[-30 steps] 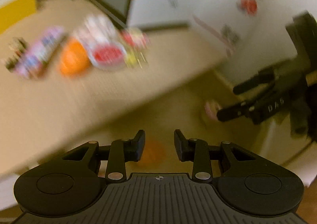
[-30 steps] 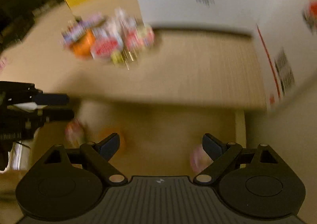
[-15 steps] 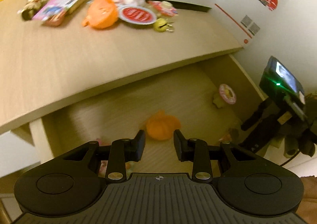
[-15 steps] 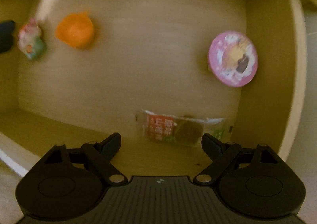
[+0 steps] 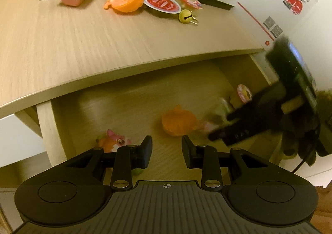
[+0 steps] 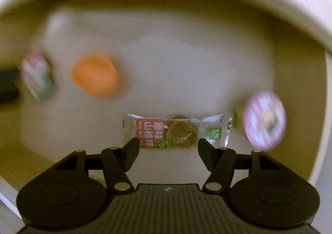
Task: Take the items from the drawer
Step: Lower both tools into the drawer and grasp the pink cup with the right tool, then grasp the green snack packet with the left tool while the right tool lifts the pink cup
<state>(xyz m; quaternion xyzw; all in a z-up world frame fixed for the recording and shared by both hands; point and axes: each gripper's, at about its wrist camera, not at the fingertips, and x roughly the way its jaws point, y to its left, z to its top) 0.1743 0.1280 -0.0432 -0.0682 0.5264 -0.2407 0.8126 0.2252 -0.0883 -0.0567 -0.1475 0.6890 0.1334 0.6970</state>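
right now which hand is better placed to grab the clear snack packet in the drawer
Right. The right hand-held gripper points down over the snack packet, jaws closing either side of it. The left hand-held gripper hangs open near the orange toy.

Dim, warm light; motion blur, perhaps heavy.

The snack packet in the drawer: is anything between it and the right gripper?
Nothing visible. The snack packet lies flat on the drawer floor, just beyond the right gripper, whose jaws are closing with nothing gripped. The orange toy and pink disc lie aside.
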